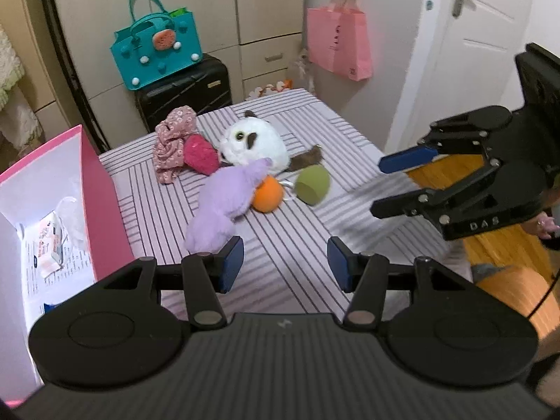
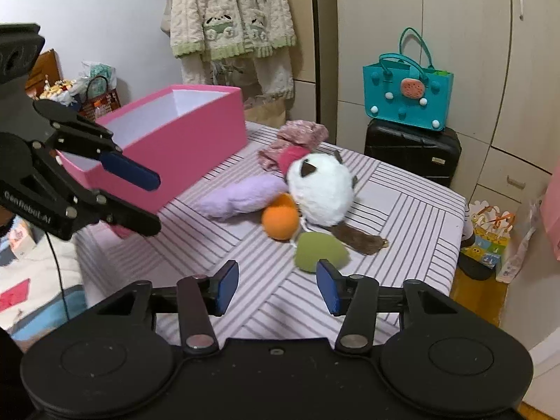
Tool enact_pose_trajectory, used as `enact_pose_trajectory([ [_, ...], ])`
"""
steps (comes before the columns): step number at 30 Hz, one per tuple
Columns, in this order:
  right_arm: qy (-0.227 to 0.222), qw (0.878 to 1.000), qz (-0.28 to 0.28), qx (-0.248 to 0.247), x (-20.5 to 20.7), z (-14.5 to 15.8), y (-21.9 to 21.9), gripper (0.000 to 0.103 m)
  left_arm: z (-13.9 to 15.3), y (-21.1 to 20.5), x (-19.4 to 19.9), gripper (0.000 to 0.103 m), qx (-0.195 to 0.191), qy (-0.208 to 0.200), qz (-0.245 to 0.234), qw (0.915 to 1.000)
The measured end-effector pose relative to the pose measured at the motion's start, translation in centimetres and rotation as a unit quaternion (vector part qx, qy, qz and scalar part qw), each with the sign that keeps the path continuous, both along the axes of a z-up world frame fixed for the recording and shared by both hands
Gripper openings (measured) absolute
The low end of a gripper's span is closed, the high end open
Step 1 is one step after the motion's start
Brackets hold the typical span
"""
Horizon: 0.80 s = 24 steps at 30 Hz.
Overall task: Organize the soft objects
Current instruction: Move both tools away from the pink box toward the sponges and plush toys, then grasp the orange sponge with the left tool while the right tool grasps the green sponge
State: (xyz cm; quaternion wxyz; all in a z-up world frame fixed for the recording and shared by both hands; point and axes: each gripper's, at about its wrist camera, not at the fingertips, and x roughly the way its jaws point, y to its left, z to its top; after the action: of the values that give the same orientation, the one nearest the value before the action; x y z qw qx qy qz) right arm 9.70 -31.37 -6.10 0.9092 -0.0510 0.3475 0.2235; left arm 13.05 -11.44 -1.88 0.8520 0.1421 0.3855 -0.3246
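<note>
From the left wrist, the left gripper (image 1: 285, 262) hangs spread and empty over the striped table (image 1: 350, 140), the toys (image 1: 245, 161) heaped just ahead beside the pink box (image 1: 101, 189). From the right wrist, the right gripper (image 2: 277, 285) is spread too, holding nothing, its pad close by the green ball (image 2: 320, 250).

A home bedroom: ahead of the grippers stands a striped-covered surface (image 2: 413, 210), and beyond it cream wardrobe doors (image 2: 465, 52) with a black suitcase (image 2: 413, 150) topped by a teal tote bag (image 2: 407, 94). A fleece pyjama set (image 2: 231, 24) hangs up left; a white panelled door (image 1: 479, 35) stands right.
</note>
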Motion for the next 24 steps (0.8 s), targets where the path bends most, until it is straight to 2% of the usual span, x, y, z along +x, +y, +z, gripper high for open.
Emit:
enact_pose_trajectory([
  [4,0.001,1.0,-0.002,-0.007,1.5,-1.6,-0.4,0.058,-1.1,-0.9,1.8,0.052,0.022,-0.011,0.021,0.9995],
  [7,-0.001,1.0,-0.001,-0.007,2.4,-2.7,-0.7,0.059,-1.9,-1.2,2.7,0.052,0.019,-0.003,0.028,0.9994],
  [16,-0.02,0.999,0.028,-0.025,4.6,-5.8,-0.8,0.068,-4.6,-3.7,3.0,0.05,-0.029,0.01,0.034,0.999],
  [18,-0.023,0.999,0.036,-0.03,5.0,-6.4,-0.7,0.071,-5.2,-4.5,3.4,0.05,-0.03,0.015,0.047,0.9983],
  [21,-0.027,0.998,0.048,-0.032,5.3,-7.1,-0.5,0.075,-6.1,-5.0,4.7,0.051,-0.052,0.047,0.081,0.9942],
  [24,-0.032,0.998,0.053,-0.029,5.5,-7.4,-0.5,0.078,-6.5,-5.3,5.3,0.051,-0.059,0.043,0.106,0.9917],
])
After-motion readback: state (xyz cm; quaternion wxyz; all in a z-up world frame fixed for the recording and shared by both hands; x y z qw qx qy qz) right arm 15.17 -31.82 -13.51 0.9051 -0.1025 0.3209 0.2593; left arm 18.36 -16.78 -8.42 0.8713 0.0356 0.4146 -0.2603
